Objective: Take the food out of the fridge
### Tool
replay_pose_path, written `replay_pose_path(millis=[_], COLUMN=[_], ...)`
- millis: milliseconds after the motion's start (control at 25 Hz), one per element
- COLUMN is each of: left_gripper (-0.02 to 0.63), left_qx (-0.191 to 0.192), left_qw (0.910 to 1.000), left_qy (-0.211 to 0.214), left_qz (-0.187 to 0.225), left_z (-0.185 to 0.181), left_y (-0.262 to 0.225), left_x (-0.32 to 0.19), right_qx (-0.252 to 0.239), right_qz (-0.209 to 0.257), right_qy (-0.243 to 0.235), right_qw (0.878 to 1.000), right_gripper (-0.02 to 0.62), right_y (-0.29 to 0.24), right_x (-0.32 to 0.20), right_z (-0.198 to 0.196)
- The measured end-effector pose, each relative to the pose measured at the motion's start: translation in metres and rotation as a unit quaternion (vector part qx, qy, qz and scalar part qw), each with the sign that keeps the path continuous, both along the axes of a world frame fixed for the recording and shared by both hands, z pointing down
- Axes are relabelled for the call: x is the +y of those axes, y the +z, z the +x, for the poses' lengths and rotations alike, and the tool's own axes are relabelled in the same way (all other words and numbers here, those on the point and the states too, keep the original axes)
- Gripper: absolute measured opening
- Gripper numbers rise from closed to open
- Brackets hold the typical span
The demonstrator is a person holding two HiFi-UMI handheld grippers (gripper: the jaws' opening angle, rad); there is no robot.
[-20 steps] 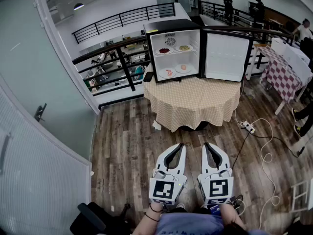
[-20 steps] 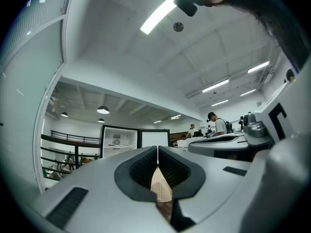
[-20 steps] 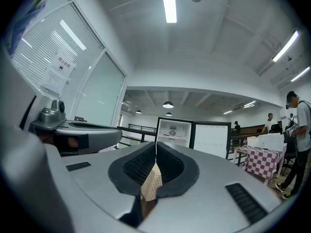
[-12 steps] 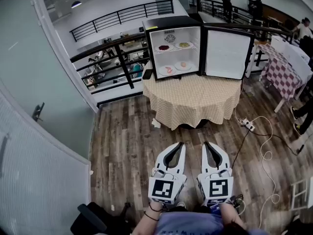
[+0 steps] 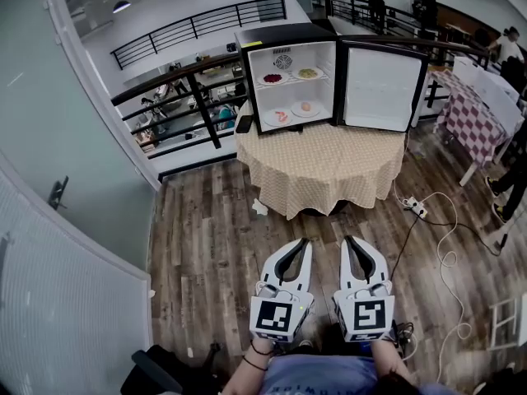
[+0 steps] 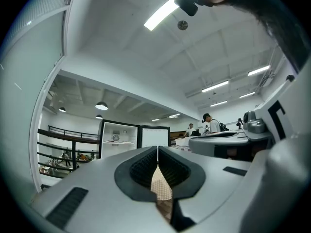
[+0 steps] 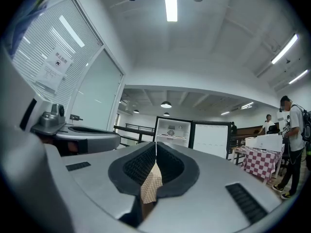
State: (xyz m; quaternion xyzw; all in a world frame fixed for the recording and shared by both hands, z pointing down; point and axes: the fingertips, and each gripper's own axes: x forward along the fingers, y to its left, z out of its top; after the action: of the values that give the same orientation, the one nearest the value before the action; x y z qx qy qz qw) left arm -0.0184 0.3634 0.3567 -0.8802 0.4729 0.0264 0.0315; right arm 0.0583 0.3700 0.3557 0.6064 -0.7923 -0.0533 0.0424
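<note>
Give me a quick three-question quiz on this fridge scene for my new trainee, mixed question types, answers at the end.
1. True or false: the door of the fridge stands open.
2. How many plates of food are inside it? A two, B four, C six.
3. Fill in: the left gripper and right gripper are both ___, holding nothing.
Key: 1 true; 2 B; 3 shut.
</note>
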Motion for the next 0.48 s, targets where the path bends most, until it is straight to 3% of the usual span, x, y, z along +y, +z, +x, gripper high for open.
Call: replay_pose_path(millis=[120,480], left_gripper=[0.018,0.018], left_qx=[-0.001,-0.004], left_qw=[1.0,0.9996], left_qy=[-0.003,-0.022], left_qz=[-0.001,-0.015], left_z=[0.0,0.019], left_y=[0.001,0.016], left_x=[-0.014,-0.078], right_qx=[-0.002,-0.009], right_qz=[0.014,-0.004], right_qy=[-0.001,-0.012], right_qw=[1.0,1.0], right_gripper=[0.018,0.019], right_y=[-0.001,0.011], right_x=[-0.012,-0.082], right_z=[0.002,0.029])
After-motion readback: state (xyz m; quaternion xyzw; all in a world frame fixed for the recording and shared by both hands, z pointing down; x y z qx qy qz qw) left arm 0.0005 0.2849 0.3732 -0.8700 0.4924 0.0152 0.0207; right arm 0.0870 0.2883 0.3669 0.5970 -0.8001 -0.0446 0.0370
